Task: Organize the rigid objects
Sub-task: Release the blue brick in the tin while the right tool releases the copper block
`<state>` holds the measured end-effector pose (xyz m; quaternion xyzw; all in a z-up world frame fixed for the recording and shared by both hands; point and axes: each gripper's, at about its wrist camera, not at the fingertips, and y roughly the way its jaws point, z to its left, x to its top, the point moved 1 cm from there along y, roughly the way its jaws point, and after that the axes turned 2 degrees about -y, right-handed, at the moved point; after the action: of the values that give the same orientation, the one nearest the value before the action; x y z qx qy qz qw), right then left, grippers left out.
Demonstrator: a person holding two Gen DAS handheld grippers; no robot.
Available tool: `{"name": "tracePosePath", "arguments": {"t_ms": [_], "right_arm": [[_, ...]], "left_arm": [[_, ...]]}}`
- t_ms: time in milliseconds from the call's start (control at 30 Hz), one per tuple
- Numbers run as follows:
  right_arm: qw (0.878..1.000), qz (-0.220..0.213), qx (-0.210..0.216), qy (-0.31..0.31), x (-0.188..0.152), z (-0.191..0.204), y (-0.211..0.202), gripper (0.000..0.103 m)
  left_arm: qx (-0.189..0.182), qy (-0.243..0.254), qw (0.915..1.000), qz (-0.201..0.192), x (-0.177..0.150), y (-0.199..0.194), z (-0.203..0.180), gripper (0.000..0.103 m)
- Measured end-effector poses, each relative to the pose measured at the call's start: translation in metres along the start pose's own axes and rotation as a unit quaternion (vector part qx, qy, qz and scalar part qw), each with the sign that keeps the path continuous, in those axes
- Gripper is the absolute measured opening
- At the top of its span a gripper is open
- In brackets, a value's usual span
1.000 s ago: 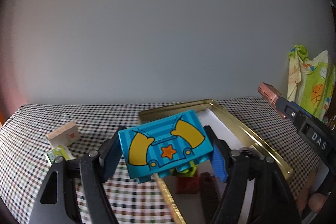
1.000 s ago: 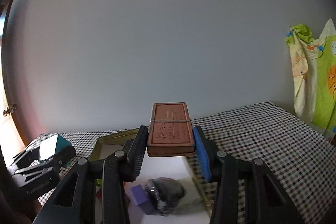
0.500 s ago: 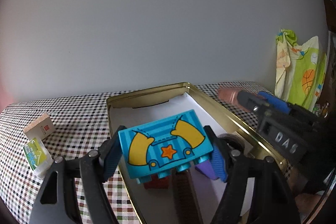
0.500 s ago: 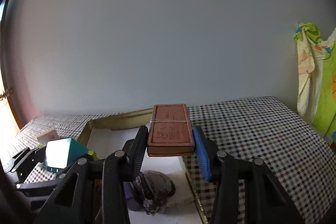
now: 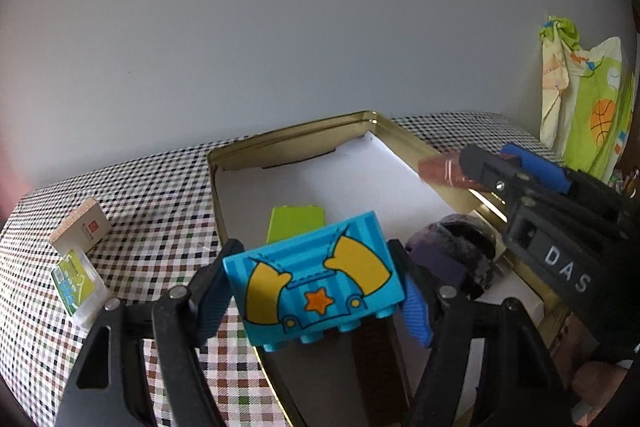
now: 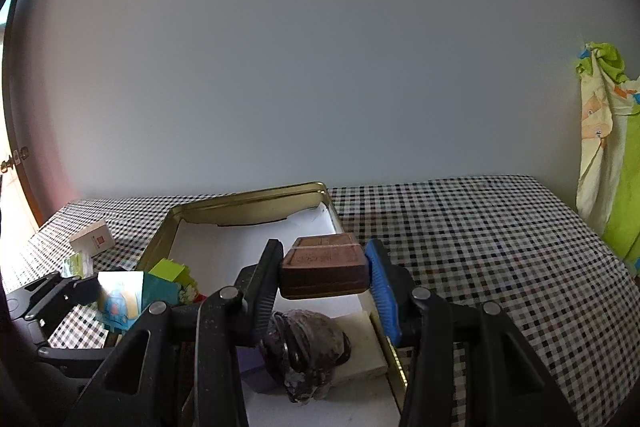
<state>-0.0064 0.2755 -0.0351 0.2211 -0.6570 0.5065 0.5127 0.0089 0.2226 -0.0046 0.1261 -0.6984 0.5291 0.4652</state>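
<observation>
My left gripper [image 5: 316, 287] is shut on a blue toy block [image 5: 316, 281] with yellow arms and an orange star, held above the near left part of the gold tin tray [image 5: 288, 133]. My right gripper [image 6: 324, 271] is shut on a brown rectangular block [image 6: 324, 265], held above the tray's right side [image 6: 240, 201]. In the tray lie a green brick [image 5: 296, 223], a dark lumpy object [image 6: 308, 351] and a purple block [image 5: 444, 267]. The right gripper shows in the left wrist view [image 5: 504, 175]; the left gripper shows in the right wrist view [image 6: 92, 295].
The table has a checked cloth [image 6: 480, 247]. Left of the tray lie a small tan box [image 5: 82, 231] and a green-white packet [image 5: 74, 285]. A dark brown bar [image 5: 376, 359] lies in the tray near me. A green and yellow cloth [image 5: 588, 103] hangs at the right. A grey wall stands behind.
Both grippers have moved forward and lower over the tray, each still holding its block. The right gripper's brown block now tilts down toward the tray.
</observation>
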Motion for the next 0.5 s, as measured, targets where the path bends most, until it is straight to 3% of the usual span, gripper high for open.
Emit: {"name": "tracePosePath", "arguments": {"t_ms": [100,267,333,400,467,500], "right_arm": [[1.000,0.009,0.004,0.001,0.008,-0.034,0.020,0.046],[1.000,0.021,0.018,-0.001,0.005,-0.036,0.022,0.046],[0.999,0.028,0.021,0.003,0.003,-0.037,0.022,0.046],[0.999,0.031,0.017,0.010,0.002,-0.039,0.021,0.055],[1.000,0.016,0.012,0.020,0.003,-0.045,0.015,0.075],[1.000,0.004,0.010,0.024,0.003,-0.047,0.011,0.078]], "left_arm": [[0.002,0.004,1.0000,0.003,0.001,0.000,-0.001,0.072],[-0.003,0.035,0.9994,0.008,0.001,0.001,-0.009,0.073],[-0.002,0.046,0.9989,0.004,0.001,-0.001,-0.012,0.091],[-0.004,0.051,0.9987,-0.007,0.002,-0.006,-0.014,0.103],[-0.005,0.051,0.9986,-0.010,0.002,-0.005,-0.014,0.102],[-0.005,0.048,0.9988,-0.008,0.002,-0.005,-0.013,0.103]]}}
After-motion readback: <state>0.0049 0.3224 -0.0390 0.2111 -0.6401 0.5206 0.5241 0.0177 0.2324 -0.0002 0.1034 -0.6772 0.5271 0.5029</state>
